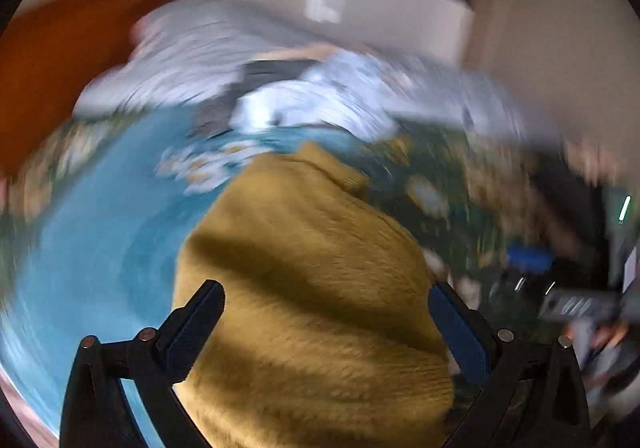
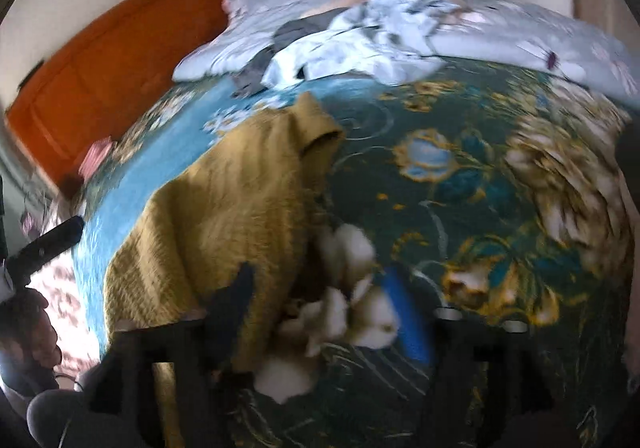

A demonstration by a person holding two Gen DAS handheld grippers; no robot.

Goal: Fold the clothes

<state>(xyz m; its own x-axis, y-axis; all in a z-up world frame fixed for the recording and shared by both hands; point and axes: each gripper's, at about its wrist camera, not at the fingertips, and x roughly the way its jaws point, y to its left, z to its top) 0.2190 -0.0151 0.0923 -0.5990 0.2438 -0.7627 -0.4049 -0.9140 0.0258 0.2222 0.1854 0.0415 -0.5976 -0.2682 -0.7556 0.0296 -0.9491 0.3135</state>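
While blur softens both views: one mustard sweater (image 2: 224, 207) at centre-left on one floral bedspread (image 2: 460, 175); two grippers, left (image 1: 326, 298) and right (image 2: 320, 280), each spread wide, gripping nothing.

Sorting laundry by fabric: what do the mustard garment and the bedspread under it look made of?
Mustard garment: likely a chunky knit, wool or acrylic, with ribbed texture and fuzzy matte surface. Bedspread: smooth printed woven cloth, seemingly quilted; blur leaves the fibre open.
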